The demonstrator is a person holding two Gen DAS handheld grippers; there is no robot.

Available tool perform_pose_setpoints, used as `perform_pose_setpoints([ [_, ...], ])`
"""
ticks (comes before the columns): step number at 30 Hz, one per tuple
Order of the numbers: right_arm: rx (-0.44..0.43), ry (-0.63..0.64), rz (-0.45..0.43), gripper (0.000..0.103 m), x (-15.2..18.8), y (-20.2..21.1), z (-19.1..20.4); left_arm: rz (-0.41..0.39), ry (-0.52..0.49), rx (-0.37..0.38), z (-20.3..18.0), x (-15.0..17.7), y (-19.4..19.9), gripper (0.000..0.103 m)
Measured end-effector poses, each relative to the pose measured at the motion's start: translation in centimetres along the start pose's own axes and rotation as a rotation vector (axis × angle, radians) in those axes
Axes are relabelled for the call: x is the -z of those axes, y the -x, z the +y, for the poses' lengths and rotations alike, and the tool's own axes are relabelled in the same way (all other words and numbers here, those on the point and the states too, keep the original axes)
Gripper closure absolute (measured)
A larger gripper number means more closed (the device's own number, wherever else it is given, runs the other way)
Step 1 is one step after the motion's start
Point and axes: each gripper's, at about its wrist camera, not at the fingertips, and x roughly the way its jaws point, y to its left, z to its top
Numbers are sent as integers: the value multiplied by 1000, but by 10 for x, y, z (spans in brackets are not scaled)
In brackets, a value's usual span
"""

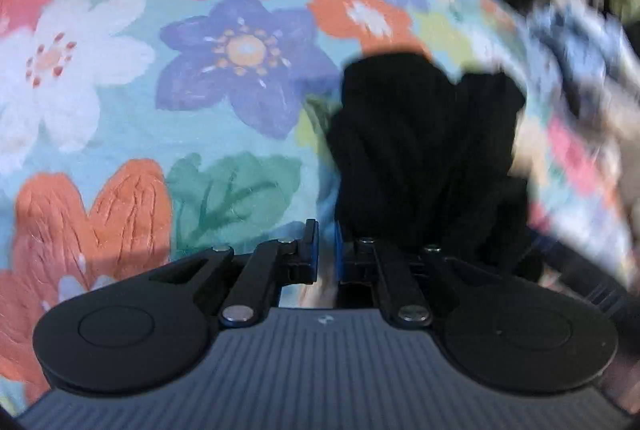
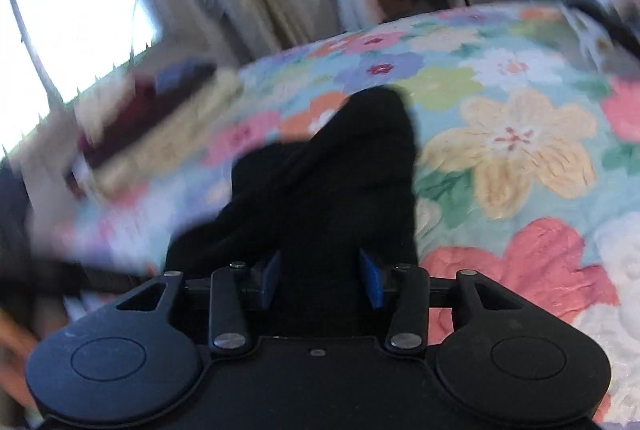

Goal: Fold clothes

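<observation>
Right gripper (image 2: 320,276): blue-padded fingers (image 2: 370,282) stand partly apart with black cloth bunched between them; whether the pads press the cloth cannot be told.
Left gripper (image 1: 326,250): blue pads (image 1: 316,250) stand nearly together with a thin gap; the black cloth sits just beside the right-hand finger, and whether any of it is pinched cannot be told.
Bedspread (image 1: 120,89): largest thing in both views, pale blue with big painted flowers in white, purple, pink, orange and yellow; it carries the cloth and fills most of the left wrist view (image 2: 512,149).
Black garment (image 2: 320,181): crumpled dark heap on the bedspread, rising from the right gripper toward the middle of the bed; in the left wrist view (image 1: 424,141) it lies right of centre, running up from the fingers.
Folded stack (image 2: 160,117): blurred pile of maroon, blue and cream cloth near the far left edge of the bed.
Patterned cloth (image 1: 576,61): blurred blue-and-white piece at the right edge of the bedspread.
Window (image 2: 80,13): bright pane beyond the bed's left side, with pale curtains beside it.
</observation>
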Motion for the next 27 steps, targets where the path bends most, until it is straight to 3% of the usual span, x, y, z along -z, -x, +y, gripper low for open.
perform_pose_setpoints([
  [3,-31,173,-8,52,13,4,29,-113,52,118,4,-6,17,94],
  [4,-56,204,-2,44,15,5,33,-139,55,191,3,-6,22,93],
  [6,-72,226,5,41,16,7,36,-128,41,323,-3,-6,22,88],
  [8,-85,230,14,41,16,7,33,-75,0,388,-13,-2,15,84],
  [10,-119,235,18,41,16,10,31,2,-73,374,-25,2,3,78],
  [12,-165,235,33,41,13,12,30,80,-127,270,-35,8,-13,78],
  [13,-193,233,46,41,11,14,28,103,-130,223,-35,10,-20,80],
  [16,-242,188,72,43,4,23,12,92,-41,211,-24,9,-22,81],
  [18,-239,78,55,42,-7,27,-9,79,8,203,-16,8,-21,84],
  [21,-243,-164,10,42,-24,25,-47,78,-5,187,-15,11,-24,84],
  [23,-199,-259,4,42,-37,14,-65,74,-28,179,-21,12,-24,84],
  [27,-71,-214,32,42,-68,-30,-80,67,-47,185,-24,11,-22,85],
])
